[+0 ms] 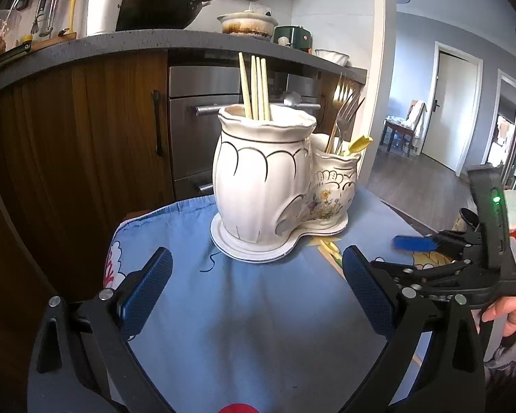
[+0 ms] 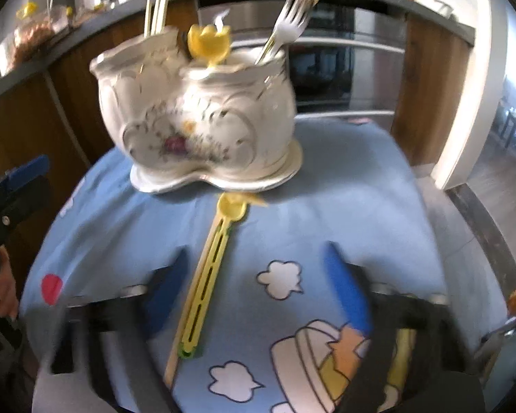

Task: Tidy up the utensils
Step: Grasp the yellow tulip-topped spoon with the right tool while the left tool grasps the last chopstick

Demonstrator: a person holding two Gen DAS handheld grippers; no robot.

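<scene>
A white ceramic utensil holder [image 1: 263,179] with two pots stands on the blue cloth; it also shows in the right wrist view [image 2: 196,113]. Chopsticks [image 1: 256,87] stand in the tall pot, forks [image 1: 344,110] and a yellow utensil [image 1: 359,144] in the small pot. A yellow spoon [image 2: 208,272] lies on the cloth beside a chopstick, its bowl toward the holder. My right gripper [image 2: 258,282] is open and empty just above the spoon's handle. My left gripper [image 1: 258,282] is open and empty in front of the holder.
The blue cartoon cloth [image 1: 244,309] covers a small table. Behind it are a wooden cabinet [image 1: 86,144], a steel oven [image 1: 203,127] and a counter with a wok [image 1: 161,7]. The right gripper's body [image 1: 464,258] is at the table's right edge.
</scene>
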